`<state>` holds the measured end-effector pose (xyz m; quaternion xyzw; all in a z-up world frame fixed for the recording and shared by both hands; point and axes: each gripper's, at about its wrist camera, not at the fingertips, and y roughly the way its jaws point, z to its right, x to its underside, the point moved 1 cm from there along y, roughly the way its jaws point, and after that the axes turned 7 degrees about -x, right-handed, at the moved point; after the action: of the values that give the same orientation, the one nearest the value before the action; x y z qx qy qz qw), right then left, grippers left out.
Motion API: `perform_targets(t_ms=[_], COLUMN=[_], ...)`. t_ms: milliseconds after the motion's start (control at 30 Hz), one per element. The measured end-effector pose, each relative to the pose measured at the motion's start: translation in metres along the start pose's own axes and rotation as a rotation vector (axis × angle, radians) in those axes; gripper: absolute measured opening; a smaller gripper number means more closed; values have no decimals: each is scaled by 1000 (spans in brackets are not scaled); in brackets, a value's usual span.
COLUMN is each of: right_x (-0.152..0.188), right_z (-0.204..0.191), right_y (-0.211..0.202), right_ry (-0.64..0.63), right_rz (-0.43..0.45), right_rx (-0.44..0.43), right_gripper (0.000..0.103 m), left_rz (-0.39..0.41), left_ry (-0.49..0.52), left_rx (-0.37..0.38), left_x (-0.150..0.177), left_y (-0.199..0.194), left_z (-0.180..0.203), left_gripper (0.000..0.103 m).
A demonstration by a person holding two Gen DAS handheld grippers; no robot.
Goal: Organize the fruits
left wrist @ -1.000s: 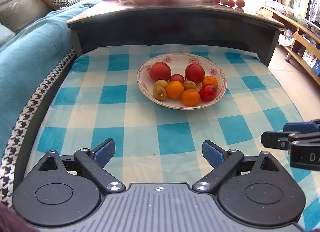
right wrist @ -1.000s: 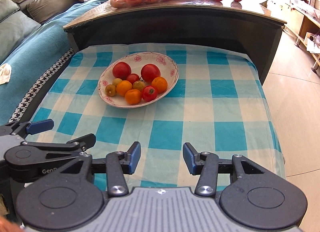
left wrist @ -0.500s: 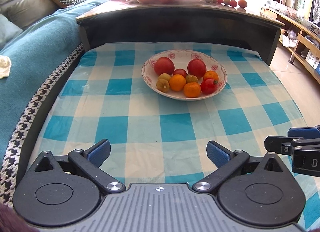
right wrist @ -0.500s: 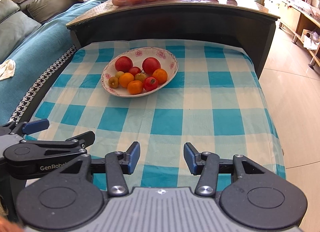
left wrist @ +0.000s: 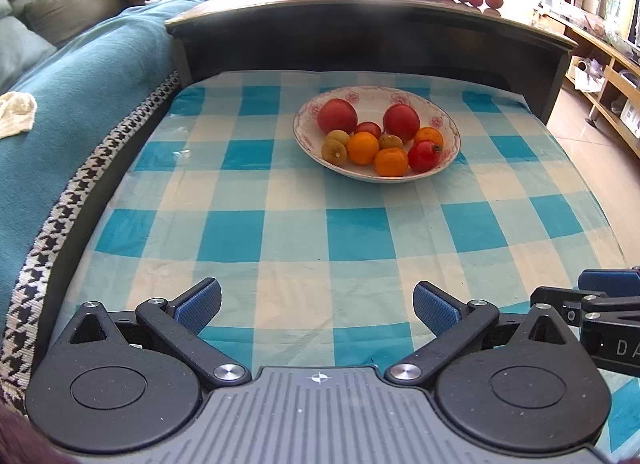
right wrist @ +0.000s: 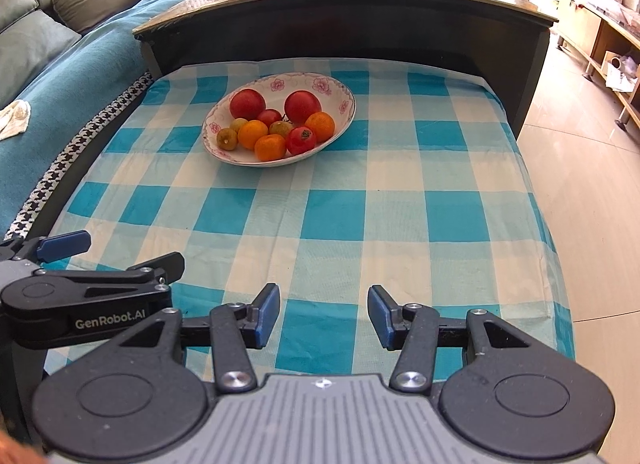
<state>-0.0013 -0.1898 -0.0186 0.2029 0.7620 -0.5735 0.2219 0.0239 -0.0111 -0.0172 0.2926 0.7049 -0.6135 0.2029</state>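
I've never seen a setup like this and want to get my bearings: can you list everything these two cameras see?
Flower-rimmed white ceramic bowl: one, on the checked cloth.
Large round red fruits: two, at the bowl's far side.
Round orange fruits: three, in the bowl.
Small red tomatoes: two, in the bowl.
Small yellow-green fruits: three, in the bowl.
Blue-and-white checked cloth: one, covering the low table.
Dark wooden shelf: one, behind the cloth, bearing bagged and loose fruit.
Teal-covered sofa: one, left.
Left tool: black, blue pads, open, empty.
Right tool: black, blue pads, open, empty.
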Motion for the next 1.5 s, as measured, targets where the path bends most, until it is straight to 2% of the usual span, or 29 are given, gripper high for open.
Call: perform_targets(t_ms=[233, 967, 1133, 1500], right_x=[2, 10, 12, 13], right_z=[-1, -3, -3, -4], right_y=[-3, -1, 0, 1], right_ry=[5, 4, 4, 3], right_rz=[7, -7, -10, -15], right_rx=[0, 4, 4, 4], right_gripper=[49, 50, 50, 50], left_rz=[-25, -22, -48, -48], left_ry=[-46, -17, -48, -49], left_rx=[18, 31, 61, 60], left_x=[4, 14, 15, 17], left_y=[-2, -9, -7, -8], left_z=[-4, 3, 0, 1], left_gripper=[103, 103, 103, 103])
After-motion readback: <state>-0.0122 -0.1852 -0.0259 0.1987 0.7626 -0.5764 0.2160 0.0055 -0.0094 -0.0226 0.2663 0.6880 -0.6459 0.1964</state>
